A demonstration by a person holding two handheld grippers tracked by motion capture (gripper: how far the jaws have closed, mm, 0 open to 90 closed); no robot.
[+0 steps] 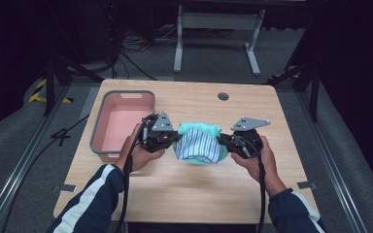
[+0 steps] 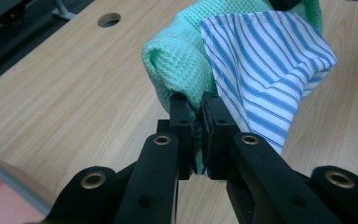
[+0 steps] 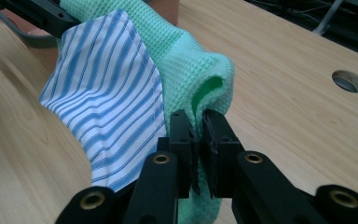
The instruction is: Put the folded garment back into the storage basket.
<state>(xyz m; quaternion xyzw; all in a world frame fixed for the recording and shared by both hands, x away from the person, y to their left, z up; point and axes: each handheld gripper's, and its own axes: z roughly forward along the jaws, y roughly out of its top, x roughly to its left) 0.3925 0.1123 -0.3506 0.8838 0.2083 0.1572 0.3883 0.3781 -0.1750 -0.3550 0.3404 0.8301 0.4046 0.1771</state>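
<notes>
Green waffle cloth (image 1: 201,130) with blue-striped cloth (image 1: 198,147) laid over its near face, bundle held over mid tabletop (image 1: 184,194), long axis running left-right between the two tools. Left tool (image 1: 174,137) jaws nearly closed, pinching the green cloth's left edge (image 2: 182,70); striped cloth (image 2: 270,70) hangs just beside. Right tool (image 1: 222,141) jaws nearly closed on the green cloth's right fold (image 3: 200,79). Pink basin (image 1: 97,131) sits at tabletop's left, beside left hand (image 1: 138,150).
</notes>
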